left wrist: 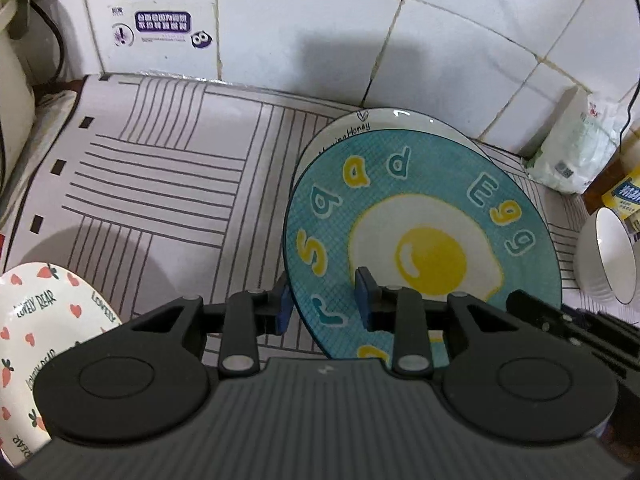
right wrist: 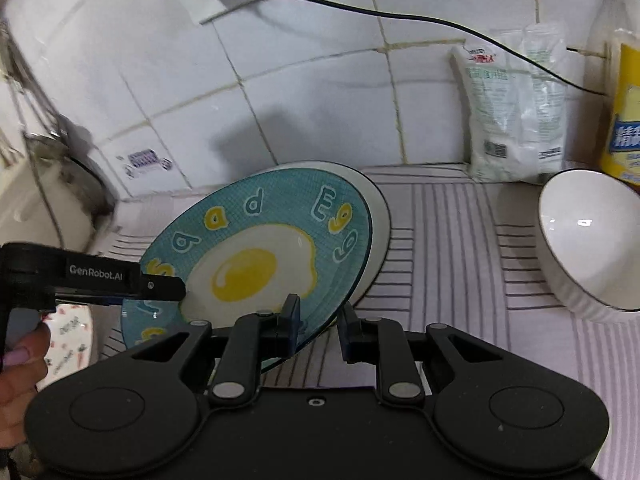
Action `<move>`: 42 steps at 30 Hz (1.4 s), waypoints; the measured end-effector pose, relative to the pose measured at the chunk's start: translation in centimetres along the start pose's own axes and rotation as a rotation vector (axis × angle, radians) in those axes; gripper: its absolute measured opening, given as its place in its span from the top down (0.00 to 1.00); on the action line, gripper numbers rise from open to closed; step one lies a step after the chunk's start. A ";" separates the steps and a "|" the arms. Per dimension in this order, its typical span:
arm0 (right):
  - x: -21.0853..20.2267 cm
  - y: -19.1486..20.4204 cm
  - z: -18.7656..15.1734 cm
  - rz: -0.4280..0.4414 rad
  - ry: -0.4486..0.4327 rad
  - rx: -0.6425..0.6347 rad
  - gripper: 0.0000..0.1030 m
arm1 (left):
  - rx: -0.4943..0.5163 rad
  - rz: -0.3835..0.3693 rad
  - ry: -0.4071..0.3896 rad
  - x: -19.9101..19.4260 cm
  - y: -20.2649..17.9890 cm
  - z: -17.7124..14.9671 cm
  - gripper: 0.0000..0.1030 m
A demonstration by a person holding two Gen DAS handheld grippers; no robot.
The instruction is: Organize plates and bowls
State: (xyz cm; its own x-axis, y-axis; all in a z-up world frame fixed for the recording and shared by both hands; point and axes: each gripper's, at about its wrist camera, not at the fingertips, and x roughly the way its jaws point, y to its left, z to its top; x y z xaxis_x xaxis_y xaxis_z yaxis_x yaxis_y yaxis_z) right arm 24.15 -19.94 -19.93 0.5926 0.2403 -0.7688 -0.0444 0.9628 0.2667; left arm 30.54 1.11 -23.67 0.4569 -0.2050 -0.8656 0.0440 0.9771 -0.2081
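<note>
Closest in, both tools are clamped on the same teal egg plate (left wrist: 420, 216), the one with the fried egg picture and yellow and teal letters round it. The left tool (left wrist: 325, 300) has its blue pads either side of the plate's left rim, narrow gap, one pad on top of the plate face and one under the edge. The right tool (right wrist: 320, 322) pinches the plate's near right edge the same way, jaws nearly closed on the rim. In the right wrist view you can see the left tool's black arm reaching in over the plate, and a hand (right wrist: 20, 364) with a pale painted nail at the lower left.

The egg plate is tilted, near edge raised, and sits over a white plate (left wrist: 384, 118) with "Honey" lettering on its rim, which lies on the striped mat (left wrist: 160, 168) covering the worktop. Can't tell if the two plates touch at the far side.

Off to the left, close by, there's a strawberry plate (left wrist: 36, 320) marked "Lovely Bear". To the right a white bowl (right wrist: 588, 240) with a dark rim line stands tipped on the mat, well apart from the plates.

Further back, a couple of white bags (right wrist: 516, 116) and a yellow package (right wrist: 624, 120) lean on the white tiled wall (left wrist: 300, 20), with a black cable (right wrist: 400, 16) running across it.
</note>
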 end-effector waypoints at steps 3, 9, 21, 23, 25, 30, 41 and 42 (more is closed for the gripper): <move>0.2 0.3 0.5 -0.047 0.016 -0.019 0.77 | 0.000 -0.002 0.016 0.4 0.0 0.0 0.71; 0.5 1.0 0.9 -0.103 0.017 -0.054 0.76 | 0.008 0.001 0.024 0.4 -0.1 0.3 0.71; 2.5 2.8 0.5 -0.246 -0.017 -0.168 0.66 | 0.033 0.026 0.023 0.9 -0.4 0.3 0.71; 2.9 3.0 0.4 -0.258 -0.028 -0.177 0.65 | 0.059 0.049 0.012 0.9 -0.9 0.1 0.72; 3.4 3.3 0.3 -0.286 -0.034 -0.203 0.65 | 0.068 0.065 -0.001 0.8 -1.3 -0.2 0.71; 2.8 3.0 0.2 -0.264 -0.053 -0.175 0.65 | 0.020 0.016 -0.028 -1.4 -0.8 -0.7 0.72; -4.8 3.2 0.2 -0.112 -0.126 -0.098 0.65 | 0.043 -0.001 -0.077 -9.3 0.3 -2.6 0.72; -5.4 3.3 0.2 -0.100 -0.127 -0.096 0.65 | 0.049 -0.001 -0.083 -10.1 0.4 -2.8 0.72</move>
State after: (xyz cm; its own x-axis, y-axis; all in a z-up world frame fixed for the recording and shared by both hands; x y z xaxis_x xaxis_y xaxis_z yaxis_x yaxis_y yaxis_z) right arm 20.98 -18.11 -14.76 0.6941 0.1310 -0.7079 -0.0531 0.9899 0.1311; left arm 23.48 3.44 -16.31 0.5285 -0.2027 -0.8244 0.0871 0.9789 -0.1848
